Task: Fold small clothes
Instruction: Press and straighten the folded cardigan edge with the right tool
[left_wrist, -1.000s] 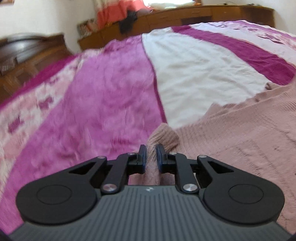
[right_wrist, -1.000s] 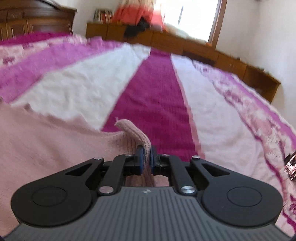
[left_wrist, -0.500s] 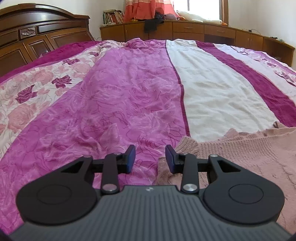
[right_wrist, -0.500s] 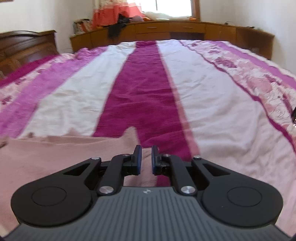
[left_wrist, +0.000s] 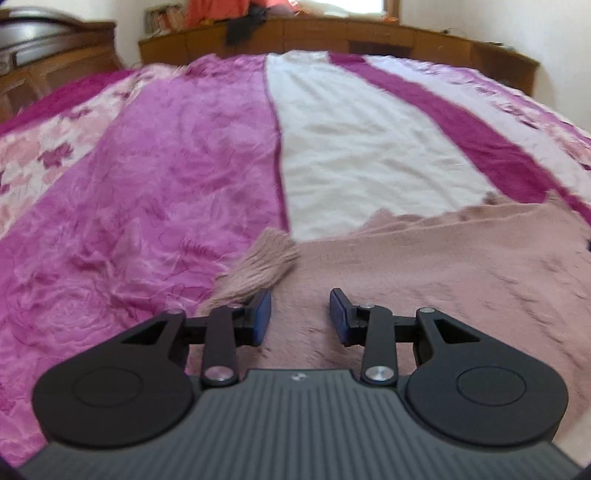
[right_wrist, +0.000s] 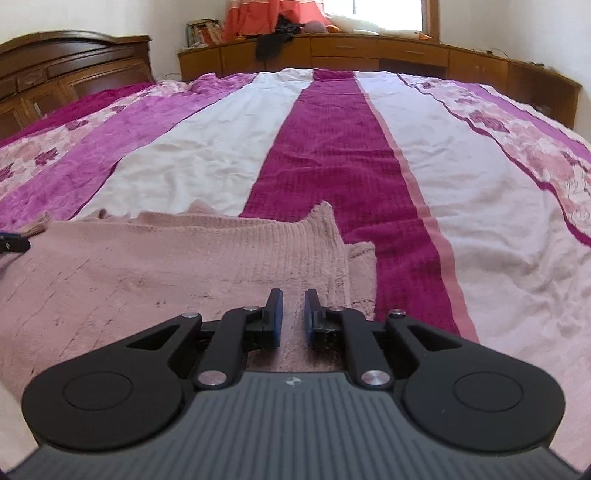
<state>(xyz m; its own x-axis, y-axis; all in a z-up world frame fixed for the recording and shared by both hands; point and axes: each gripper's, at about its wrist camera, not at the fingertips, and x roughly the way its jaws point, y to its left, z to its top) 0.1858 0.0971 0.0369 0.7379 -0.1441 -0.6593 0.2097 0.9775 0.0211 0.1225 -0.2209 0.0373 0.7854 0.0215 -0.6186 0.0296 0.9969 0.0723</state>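
though wrinkled, striped bedspread (right_wrist: 229, 155) under sweater (right_wrist: 155, 266)

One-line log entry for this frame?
phase: between grasps | left tool: open, empty, over sweater | right tool: open, empty, over sweater | sweater: flat on bed

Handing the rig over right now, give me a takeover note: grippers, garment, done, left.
Left gripper: open, empty, hovering over the near left part of the pink knit sweater.
Right gripper: open with a narrower gap, empty, over the sweater's right part, near its right edge.
Sweater: spread flat on the striped bedspread, far edge lying across the white and magenta stripes. A ribbed cuff sticks out at the far left corner; another piece pokes up at the far right corner.
Done: garment laid out, both grippers clear of it.
Left: pick new grip points and make the next folds; how many folds are already in cannot be told.
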